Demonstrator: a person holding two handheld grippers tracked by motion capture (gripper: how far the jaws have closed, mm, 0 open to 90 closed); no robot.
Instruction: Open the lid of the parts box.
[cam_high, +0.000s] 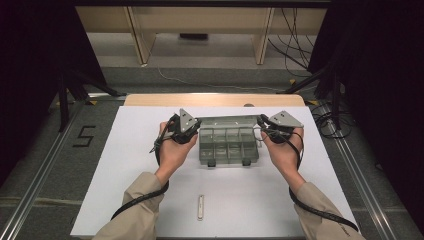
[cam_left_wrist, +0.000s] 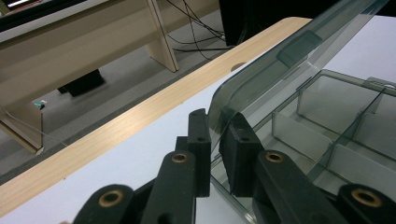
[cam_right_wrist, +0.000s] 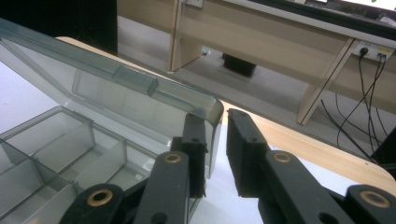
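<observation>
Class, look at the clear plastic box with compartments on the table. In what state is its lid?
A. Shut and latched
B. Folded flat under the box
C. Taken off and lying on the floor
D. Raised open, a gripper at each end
D: the lid stands raised behind the box, with the left gripper and the right gripper each at one end of it.

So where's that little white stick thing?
In the high view, the white stick lies on the white table near its front edge, between the person's two sleeves and in front of the clear box.
</observation>
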